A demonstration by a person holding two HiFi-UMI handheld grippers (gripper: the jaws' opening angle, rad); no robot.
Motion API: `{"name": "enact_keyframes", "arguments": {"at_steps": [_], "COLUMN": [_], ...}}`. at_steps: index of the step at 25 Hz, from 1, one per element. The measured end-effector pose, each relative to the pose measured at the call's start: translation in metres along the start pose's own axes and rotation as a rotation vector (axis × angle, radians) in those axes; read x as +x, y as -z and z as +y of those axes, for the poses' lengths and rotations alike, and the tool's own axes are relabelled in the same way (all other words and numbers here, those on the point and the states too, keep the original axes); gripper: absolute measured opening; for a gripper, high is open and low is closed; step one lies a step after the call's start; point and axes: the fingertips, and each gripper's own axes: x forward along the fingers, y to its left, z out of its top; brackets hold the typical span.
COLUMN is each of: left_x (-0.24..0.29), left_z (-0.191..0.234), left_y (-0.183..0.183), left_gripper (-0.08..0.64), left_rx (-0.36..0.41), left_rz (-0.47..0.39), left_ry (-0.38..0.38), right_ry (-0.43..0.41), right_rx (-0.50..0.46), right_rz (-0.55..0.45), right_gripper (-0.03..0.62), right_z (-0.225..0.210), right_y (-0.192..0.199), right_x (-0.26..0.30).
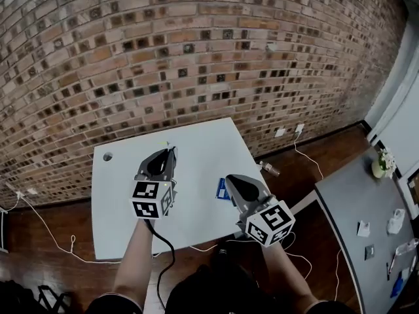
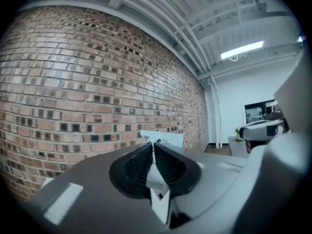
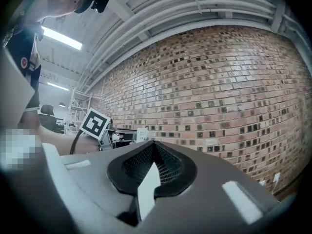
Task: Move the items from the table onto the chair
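- Above the white table (image 1: 196,142), which stands against a brick wall (image 1: 196,44), the person holds both grippers out roughly level, pointing toward the bricks.
- The left gripper (image 1: 171,151) hangs over the left half of the tabletop. In its own view (image 2: 153,145) the jaws are drawn nearly together on a thin white card (image 2: 165,139) with dark print, whose upper edge sticks out past the tips.
- The right gripper view shows that same card as a small white patch (image 3: 142,133) at the left gripper's tip, beside its marker cube.
- The right gripper (image 1: 230,178) is over the table's right front corner. Its jaws (image 3: 154,144) are pressed fully together with nothing between them.
- A blue packet (image 1: 222,188) lies flat on the table close to the right edge, just beside the right gripper and partly hidden by it. What kind of packet it is cannot be made out.
- A round cable hole (image 1: 107,156) sits near the table's back left corner.
- A black cable (image 1: 167,254) trails down from the left gripper along the person's forearm.
- A grey table (image 1: 353,214) stands off to the right, well apart from the white one. It carries a small potted plant (image 1: 380,164) at its far end and a few small white things.
- Thin white cables (image 1: 71,244) lie on the dark wooden floor (image 1: 59,267) — one to the left of the white table, another to its right.
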Motion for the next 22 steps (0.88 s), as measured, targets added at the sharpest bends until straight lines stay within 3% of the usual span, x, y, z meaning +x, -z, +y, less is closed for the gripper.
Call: {"name": "enact_keyframes", "arguments": {"at_steps": [5,9,15,22], "left_x": [-0.004,0.008,0.033,0.049], "left_z": [-0.025,-0.074,-0.185,-0.362], "left_y": [-0.016,-0.03,-0.05,-0.053], "left_gripper": [0.029,0.029,0.029,0.029], "left_rx": [-0.002,-0.018,-0.029,-0.016], "left_rz": [-0.042,-0.073,-0.108,-0.111], "left_ry": [0.086,0.202,0.42,0.673], "right_ry": [0.072,0.18,0.386,0.626], "right_rx": [-0.026,-0.029,-0.023,-0.008], "right_rz": [-0.001,0.004,0.005,-0.01], "right_gripper": [0.002,0.002,0.002,0.002], "right_z": [0.007,-0.009,-0.044,-0.087], "right_y": [-0.008,-0.01,-0.011,-0.005], "right_x": [-0.022,-0.06,-0.142,-0.284]}}
